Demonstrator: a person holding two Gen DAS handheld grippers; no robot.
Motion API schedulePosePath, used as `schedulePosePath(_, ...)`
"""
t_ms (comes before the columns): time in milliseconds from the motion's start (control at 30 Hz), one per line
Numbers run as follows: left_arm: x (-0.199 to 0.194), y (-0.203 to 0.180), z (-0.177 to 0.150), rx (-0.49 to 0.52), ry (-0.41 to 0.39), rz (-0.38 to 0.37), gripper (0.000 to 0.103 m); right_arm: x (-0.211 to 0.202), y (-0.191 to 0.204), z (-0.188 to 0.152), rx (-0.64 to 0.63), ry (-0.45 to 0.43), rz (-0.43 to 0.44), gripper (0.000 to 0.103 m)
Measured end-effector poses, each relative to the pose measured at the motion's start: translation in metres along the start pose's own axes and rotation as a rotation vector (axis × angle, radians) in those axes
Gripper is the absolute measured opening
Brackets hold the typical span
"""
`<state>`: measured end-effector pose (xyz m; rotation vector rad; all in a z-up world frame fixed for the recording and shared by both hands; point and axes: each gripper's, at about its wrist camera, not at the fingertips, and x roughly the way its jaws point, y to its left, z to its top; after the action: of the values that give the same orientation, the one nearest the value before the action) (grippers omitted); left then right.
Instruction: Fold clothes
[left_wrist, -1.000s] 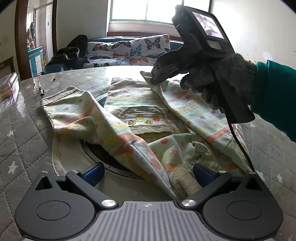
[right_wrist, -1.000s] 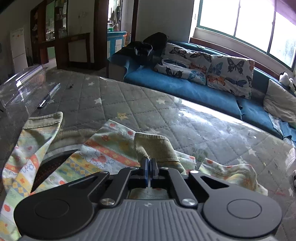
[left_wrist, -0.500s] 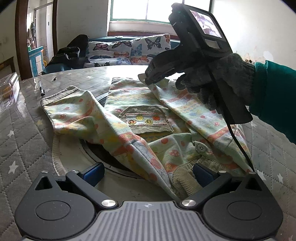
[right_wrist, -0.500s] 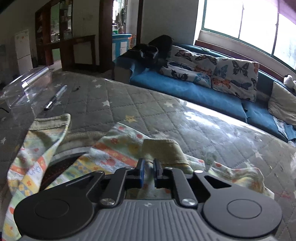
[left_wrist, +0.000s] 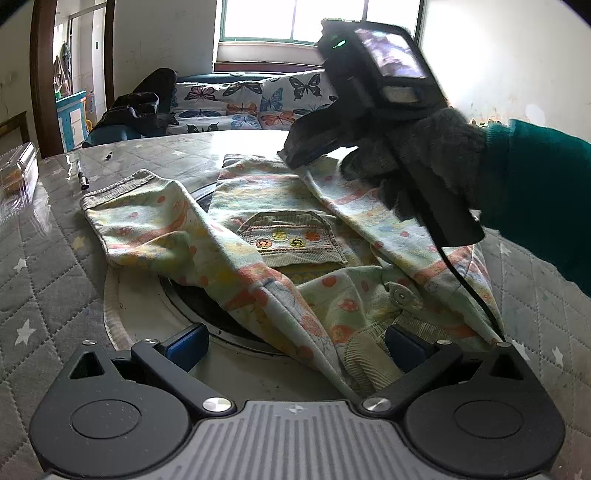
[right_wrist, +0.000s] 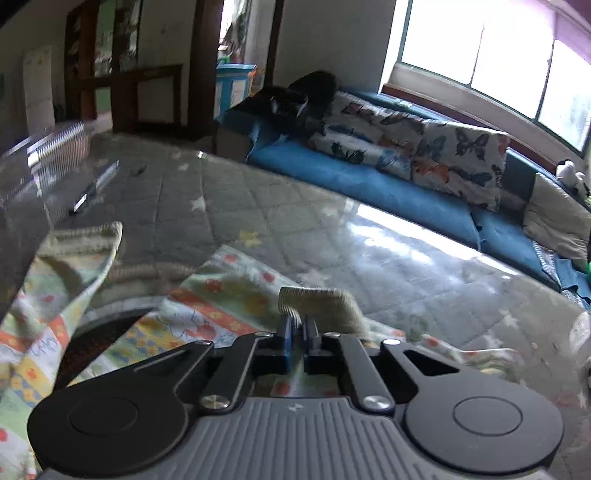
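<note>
My right gripper (right_wrist: 297, 328) pinches the sleeve cuff (right_wrist: 317, 301) at frame centre; sleeve (left_wrist: 369, 206) runs lower right. Left gripper (left_wrist: 295, 345) spread, collar-side.

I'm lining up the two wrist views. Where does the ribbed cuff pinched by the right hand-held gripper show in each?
Left wrist: upper middle, cuff hidden in the right hand-held gripper.
Right wrist: bottom centre, cuff just above the blue pads.
Shared landmark: butterfly cushions.
</note>
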<state>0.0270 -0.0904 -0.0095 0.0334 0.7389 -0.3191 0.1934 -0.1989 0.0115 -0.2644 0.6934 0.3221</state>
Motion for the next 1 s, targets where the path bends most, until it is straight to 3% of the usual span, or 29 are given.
schedulePosePath(267,0.001,-0.001,0.0,0.005,-0.002,0.006,0.103,-0.097,-0.047,-0.013,0.107,-0.152,-0.042,0.003)
schedulePosePath(433,0.001,-0.002,0.0,0.017,0.0,0.02,0.103,-0.178,-0.084,-0.038,0.154,-0.249,-0.13,0.003)
schedulePosePath(600,-0.001,-0.007,0.0,0.05,-0.006,0.052,0.103,-0.25,-0.116,-0.083,0.206,-0.291,-0.246,0.003)
schedulePosePath(800,-0.008,-0.015,0.002,0.094,-0.026,0.085,0.103,-0.314,-0.141,-0.174,0.337,-0.238,-0.368,0.003)
schedulePosePath(1000,-0.012,-0.021,0.0,0.137,-0.022,0.109,0.103,-0.337,-0.156,-0.267,0.514,-0.134,-0.436,0.003)
